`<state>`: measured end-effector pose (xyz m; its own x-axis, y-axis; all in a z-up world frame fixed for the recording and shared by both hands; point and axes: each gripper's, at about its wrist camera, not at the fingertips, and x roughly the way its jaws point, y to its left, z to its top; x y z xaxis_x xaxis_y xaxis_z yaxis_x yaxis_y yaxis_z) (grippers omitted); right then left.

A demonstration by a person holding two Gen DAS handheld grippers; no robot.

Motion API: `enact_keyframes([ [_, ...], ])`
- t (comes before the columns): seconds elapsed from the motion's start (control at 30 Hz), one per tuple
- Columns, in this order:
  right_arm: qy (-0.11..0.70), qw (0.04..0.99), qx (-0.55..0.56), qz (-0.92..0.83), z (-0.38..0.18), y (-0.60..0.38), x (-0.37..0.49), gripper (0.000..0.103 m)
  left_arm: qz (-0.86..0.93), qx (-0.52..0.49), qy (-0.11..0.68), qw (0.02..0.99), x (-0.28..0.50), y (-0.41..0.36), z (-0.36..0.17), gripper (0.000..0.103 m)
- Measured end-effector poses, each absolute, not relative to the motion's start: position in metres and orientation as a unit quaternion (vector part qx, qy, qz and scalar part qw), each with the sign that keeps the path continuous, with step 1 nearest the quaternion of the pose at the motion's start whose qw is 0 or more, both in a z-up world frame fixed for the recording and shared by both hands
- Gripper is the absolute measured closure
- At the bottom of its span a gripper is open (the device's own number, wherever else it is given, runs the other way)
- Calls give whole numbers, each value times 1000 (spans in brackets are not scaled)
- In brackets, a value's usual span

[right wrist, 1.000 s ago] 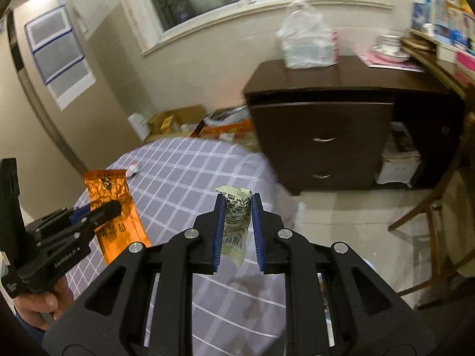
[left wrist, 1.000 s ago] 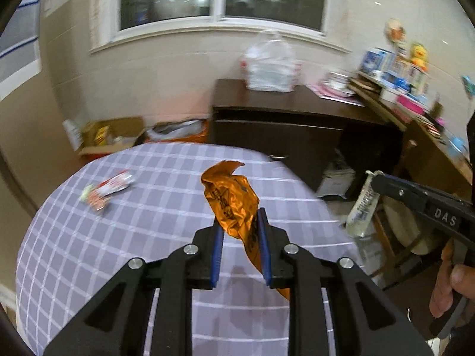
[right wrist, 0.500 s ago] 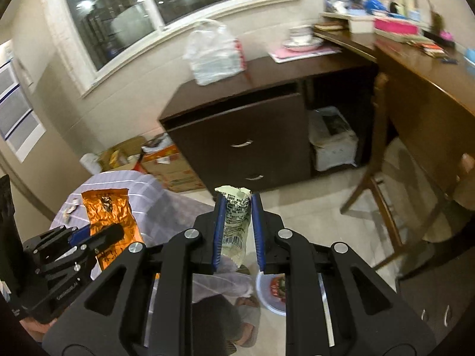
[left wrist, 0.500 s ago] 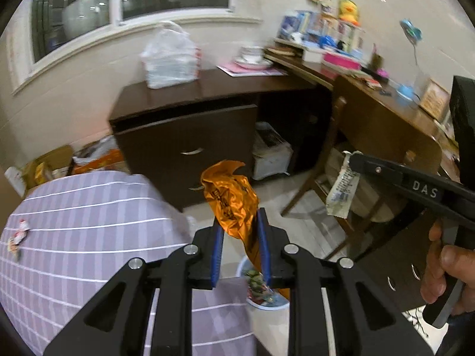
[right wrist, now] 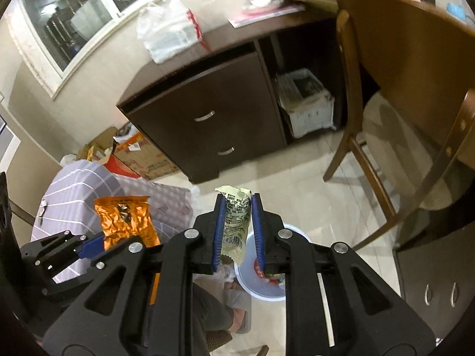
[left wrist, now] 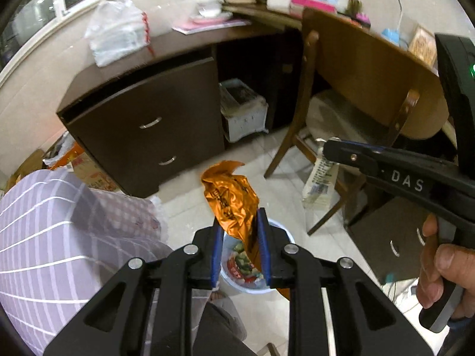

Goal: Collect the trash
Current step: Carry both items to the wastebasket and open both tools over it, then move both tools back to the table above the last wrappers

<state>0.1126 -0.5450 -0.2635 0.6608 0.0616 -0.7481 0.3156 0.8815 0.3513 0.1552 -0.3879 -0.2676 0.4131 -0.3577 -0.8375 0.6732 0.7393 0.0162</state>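
Note:
My left gripper is shut on a crumpled orange foil wrapper, held in the air above a round white trash bin on the floor that holds colourful scraps. My right gripper is shut on a pale green printed wrapper, also over the trash bin. The right gripper shows at the right of the left wrist view with its wrapper hanging down. The left gripper and orange wrapper show at the left of the right wrist view.
A table with a lilac checked cloth stands at the left, with small litter on it. A dark drawer cabinet, a wooden chair and a desk ring the bin. My leg and slipper are beside the bin.
Both grippers swung right from over the table and tilted down toward the floor. The trash bin has come into view under them. Both wrappers stay gripped.

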Motion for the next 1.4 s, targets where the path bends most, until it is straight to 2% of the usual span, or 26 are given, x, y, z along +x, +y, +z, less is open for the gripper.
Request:
enact_keyframes([
  [0.07,418,872,244,-72,-278,-550,116,83,-312,199,454,811,157,-396,-281,80],
  [0.1,426,866,253,-72,-287,-553,118,82,-308,209,456,808,158,-398,-284,73],
  [0.13,433,860,260,-73,-295,-556,119,71,-304,216,454,809,158,-399,-286,55],
  [0.17,437,856,267,-75,-299,-558,120,54,-301,221,445,814,157,-398,-285,42],
  [0.2,437,853,275,-80,-304,-560,118,33,-298,223,436,820,157,-396,-282,18],
  [0.23,433,853,279,-82,-305,-561,116,31,-292,224,422,829,155,-394,-279,13],
  [0.27,433,853,281,-83,-305,-562,117,31,-289,225,414,833,155,-393,-276,13],
  [0.3,434,850,285,-84,-306,-563,117,26,-288,226,413,834,156,-392,-274,13],
  [0.33,435,848,289,-87,-307,-565,117,17,-286,225,414,834,159,-391,-272,13],
  [0.43,433,848,289,-99,-302,-565,118,6,-278,214,411,841,163,-383,-262,13],
  [0.93,401,878,245,-92,-243,-524,129,6,-266,158,356,882,155,-332,-198,12],
  [1.4,375,907,189,-33,-182,-436,151,6,-216,106,316,918,153,-245,-151,12],
])
